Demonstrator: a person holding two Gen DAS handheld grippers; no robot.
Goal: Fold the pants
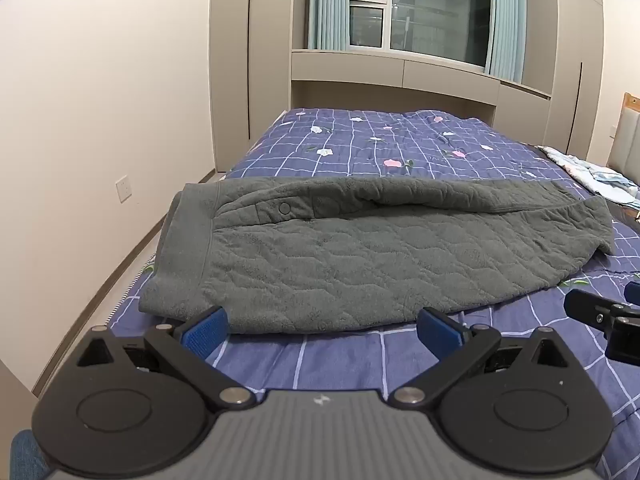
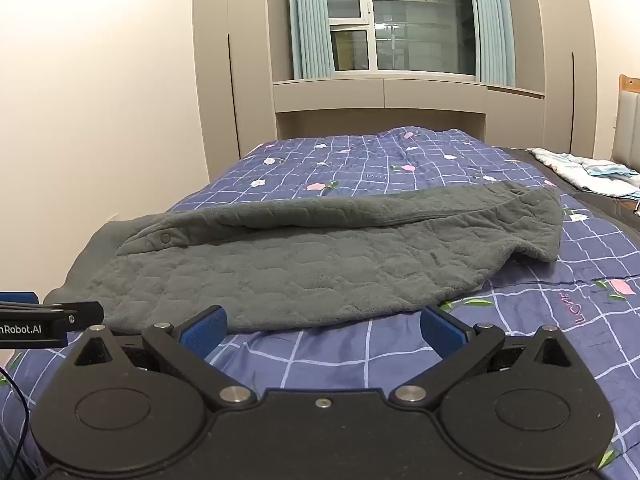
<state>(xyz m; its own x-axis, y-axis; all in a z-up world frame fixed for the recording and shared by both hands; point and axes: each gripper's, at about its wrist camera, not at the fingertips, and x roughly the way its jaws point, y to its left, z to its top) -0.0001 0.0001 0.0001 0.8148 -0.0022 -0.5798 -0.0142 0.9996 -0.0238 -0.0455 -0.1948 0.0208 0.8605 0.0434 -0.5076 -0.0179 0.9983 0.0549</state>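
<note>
Grey quilted fleece pants (image 1: pixel 340 256) lie flat across the bed, folded lengthwise, waistband at the left and leg ends at the right; the pants (image 2: pixel 312 264) show the same way in the right wrist view. A round button (image 1: pixel 285 208) sits near the waistband. My left gripper (image 1: pixel 322 330) stands open just short of the pants' near edge, nothing between its blue pads. My right gripper (image 2: pixel 324 330) is open too, in front of the near edge toward the leg end, empty. Each view catches the other gripper at its side edge.
The bed carries a blue checked quilt (image 1: pixel 360 360) with flower prints. A light crumpled cloth (image 2: pixel 588 172) lies at the far right of the bed. A wall and floor strip (image 1: pixel 100 272) run along the left; wardrobes and a window (image 2: pixel 400 20) stand behind.
</note>
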